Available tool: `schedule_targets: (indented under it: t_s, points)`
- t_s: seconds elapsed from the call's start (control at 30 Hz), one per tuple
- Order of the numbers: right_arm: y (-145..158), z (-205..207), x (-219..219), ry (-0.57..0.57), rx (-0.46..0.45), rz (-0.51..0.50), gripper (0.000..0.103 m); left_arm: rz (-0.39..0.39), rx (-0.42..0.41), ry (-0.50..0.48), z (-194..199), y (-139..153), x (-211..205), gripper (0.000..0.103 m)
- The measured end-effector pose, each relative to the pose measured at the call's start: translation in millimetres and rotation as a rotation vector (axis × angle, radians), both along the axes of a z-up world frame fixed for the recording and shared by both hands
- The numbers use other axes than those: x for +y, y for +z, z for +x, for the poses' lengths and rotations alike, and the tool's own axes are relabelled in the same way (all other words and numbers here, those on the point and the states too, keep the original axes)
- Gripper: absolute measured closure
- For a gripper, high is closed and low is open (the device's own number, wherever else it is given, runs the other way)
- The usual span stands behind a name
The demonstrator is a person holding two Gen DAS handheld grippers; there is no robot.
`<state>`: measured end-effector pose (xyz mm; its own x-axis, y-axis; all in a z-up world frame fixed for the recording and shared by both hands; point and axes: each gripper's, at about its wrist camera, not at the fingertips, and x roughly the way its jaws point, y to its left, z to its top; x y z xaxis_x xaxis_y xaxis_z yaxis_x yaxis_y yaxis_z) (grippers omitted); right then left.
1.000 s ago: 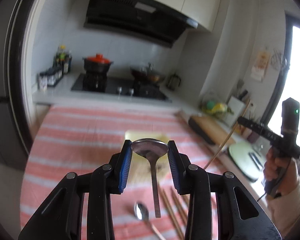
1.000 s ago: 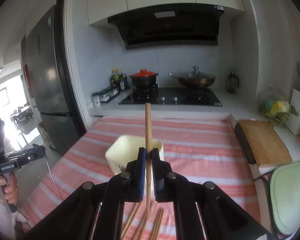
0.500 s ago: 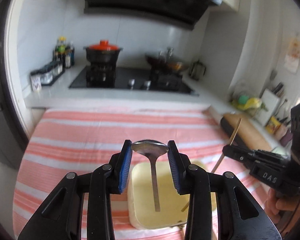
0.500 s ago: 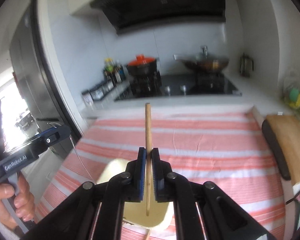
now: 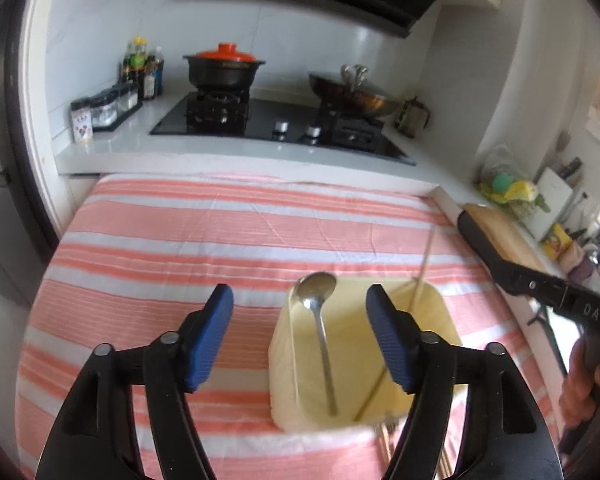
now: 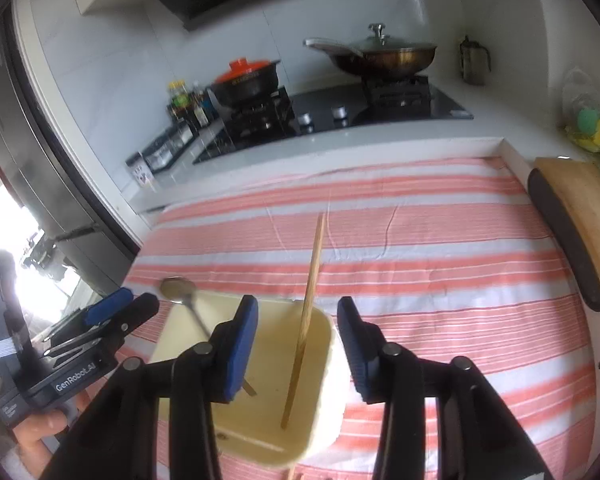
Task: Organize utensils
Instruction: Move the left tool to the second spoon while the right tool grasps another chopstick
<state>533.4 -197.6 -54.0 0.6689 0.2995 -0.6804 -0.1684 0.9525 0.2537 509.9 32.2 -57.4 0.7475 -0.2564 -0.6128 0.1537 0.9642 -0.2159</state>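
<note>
A cream square utensil holder (image 5: 440,316) (image 6: 324,344) stands on the striped cloth. A metal spoon (image 5: 320,328) (image 6: 184,300) stands inside it, bowl up, leaning on the rim. A wooden chopstick (image 6: 306,316) (image 5: 420,276) also stands in it. My left gripper (image 5: 300,336) is open and empty, above the holder, jaws either side of the spoon without touching. It also shows in the right wrist view (image 6: 112,312). My right gripper (image 6: 298,344) is open and empty, jaws either side of the chopstick. More chopsticks (image 5: 388,440) lie on the cloth near the holder.
Red and white striped cloth (image 5: 180,248) covers the table. Behind it is a hob with an orange-lidded pot (image 5: 224,66) and a wok (image 5: 356,92). A wooden cutting board (image 6: 576,216) lies at the right. Spice jars (image 5: 108,108) stand at the back left.
Both grippers have opened. The spoon has left my left gripper and the chopstick my right; both now stand in the holder.
</note>
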Motion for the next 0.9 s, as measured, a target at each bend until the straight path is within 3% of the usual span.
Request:
schedule_targets:
  t_s: [0.1,0.27,0.33,0.43,0.57,0.63,0.77,0.9]
  points:
    - [20,-53,-11,0.052,-0.074,-0.075,0.060,0.017,-0.046,-0.011,-58,12,20,0.002]
    - [16,-166,-37,0.084,-0.183,-0.203,0.055,0.059,-0.060,0.029,-164,-8,50,0.002]
    - [0,-204,-47,0.059,-0.200,-0.225,0.053,0.051,-0.008,0.090,-196,-32,59,0.002]
    - [-39,-261,-58,-0.007,-0.196,-0.254,0.053,-0.016,0.093,0.098,-233,-69,62,0.003]
    - [-90,-315,-66,-0.112,-0.157,-0.230,0.053,-0.004,0.137,0.071,-266,-94,43,0.003]
    - [-108,-338,-68,-0.164,-0.154,-0.209,0.053,0.027,0.110,0.072,-278,-98,32,0.002]
    - [-127,-361,-62,-0.157,-0.152,-0.219,0.053,0.088,0.119,0.103,-284,-107,12,0.000]
    - [-137,-363,-57,-0.151,-0.122,-0.214,0.053,0.075,0.182,0.092,-282,-123,6,0.000]
